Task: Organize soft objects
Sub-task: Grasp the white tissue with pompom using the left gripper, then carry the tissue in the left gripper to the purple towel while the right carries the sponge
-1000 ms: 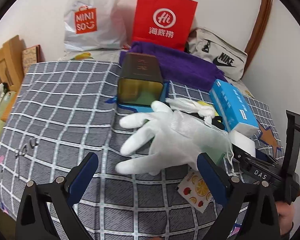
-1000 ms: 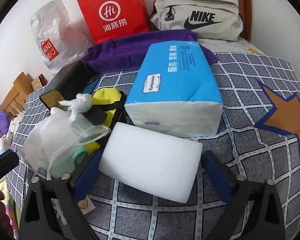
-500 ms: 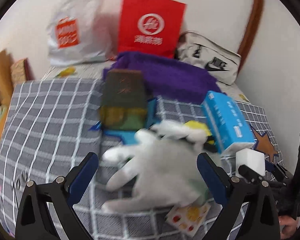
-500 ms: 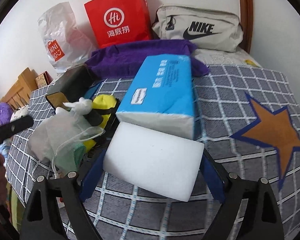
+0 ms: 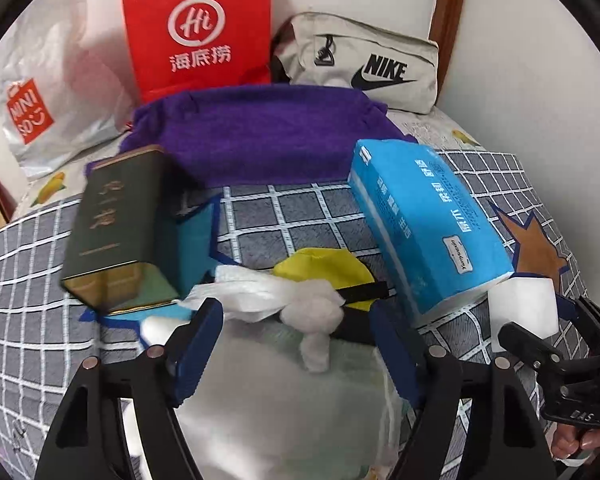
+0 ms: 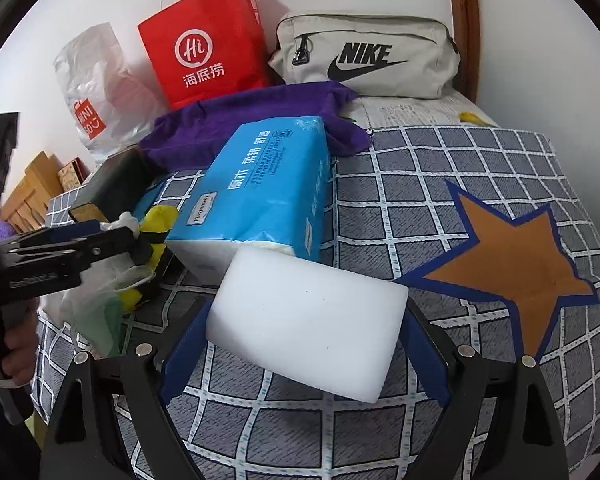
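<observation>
Plainly the sorting is at an early stage, I judge: soft things lie scattered on the bed [image 6: 480, 168], none yet gathered. In the right view, lower centre, the right hand-held gripper [image 6: 304, 344] has both blue pads against the ends of the sponge [image 6: 306, 320], pinching it; whether it is lifted off the bed I cannot tell. The sponge sits just in front of the tissue pack [image 6: 260, 196], touching or nearly so. In the left view, lower centre, the left hand-held gripper [image 5: 296, 352] stands wide, jaws either side of the glove [image 5: 268, 392], not pinching it. Just beyond lie a cotton wad [image 5: 312, 312] and a yellow pouch [image 5: 324, 272]. The towel [image 5: 260, 128] spreads across the upper middle, the tin [image 5: 116, 228] at centre left.
</observation>
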The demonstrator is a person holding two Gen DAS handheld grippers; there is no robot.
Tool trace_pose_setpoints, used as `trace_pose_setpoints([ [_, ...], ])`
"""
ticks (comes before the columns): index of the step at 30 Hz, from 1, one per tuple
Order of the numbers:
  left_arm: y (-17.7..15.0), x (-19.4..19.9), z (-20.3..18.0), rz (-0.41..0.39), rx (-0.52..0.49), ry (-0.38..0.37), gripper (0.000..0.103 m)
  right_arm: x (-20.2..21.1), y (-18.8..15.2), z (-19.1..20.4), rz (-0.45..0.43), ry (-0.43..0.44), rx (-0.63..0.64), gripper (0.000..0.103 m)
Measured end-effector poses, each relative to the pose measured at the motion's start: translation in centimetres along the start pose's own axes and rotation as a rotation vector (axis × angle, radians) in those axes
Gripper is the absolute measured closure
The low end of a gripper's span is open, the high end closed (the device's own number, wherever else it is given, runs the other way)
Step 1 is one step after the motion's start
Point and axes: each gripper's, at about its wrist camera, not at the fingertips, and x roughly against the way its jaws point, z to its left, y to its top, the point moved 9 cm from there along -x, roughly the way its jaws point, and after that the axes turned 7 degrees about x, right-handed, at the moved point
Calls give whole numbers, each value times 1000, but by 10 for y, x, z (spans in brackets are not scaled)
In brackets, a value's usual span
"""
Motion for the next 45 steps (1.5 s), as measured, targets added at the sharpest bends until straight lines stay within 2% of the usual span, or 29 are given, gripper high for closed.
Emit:
trace_pose_setpoints([
  [3, -3, -12, -2, 24, -10, 5, 52, -2, 2, -1, 5, 11, -7, 14],
  [5, -4, -16, -3, 33, -11, -2, 58, -1, 5, -2, -4, 8, -1, 14],
  [7, -3, -16, -2, 26, -19, 0, 75, 1, 7, -2, -10, 6, 4, 14],
  [8, -3, -14, -1, 27, -17, -9, 78, 2, 8, -2, -12, 7, 6, 14],
  [10, -2, -12, 1, 32, -6, -28, 79, 4, 8, -2, -15, 10, 7, 14],
  [14, 0, -8, 4, 31, -10, -9, 80, 8, 9, -4, -16, 1, 15, 14],
  [25, 16, 29, 12, -22, 14, -17, 80, 41, 26, -6, -57, -17, 45, 14],
  [36, 47, 51, 32, -70, 49, 12, 80, 53, 80, -3, -105, -21, 91, 14],
  [45, 83, 47, 63, -84, 89, 53, 80, 30, 138, 6, -124, 31, 101, 14],
])
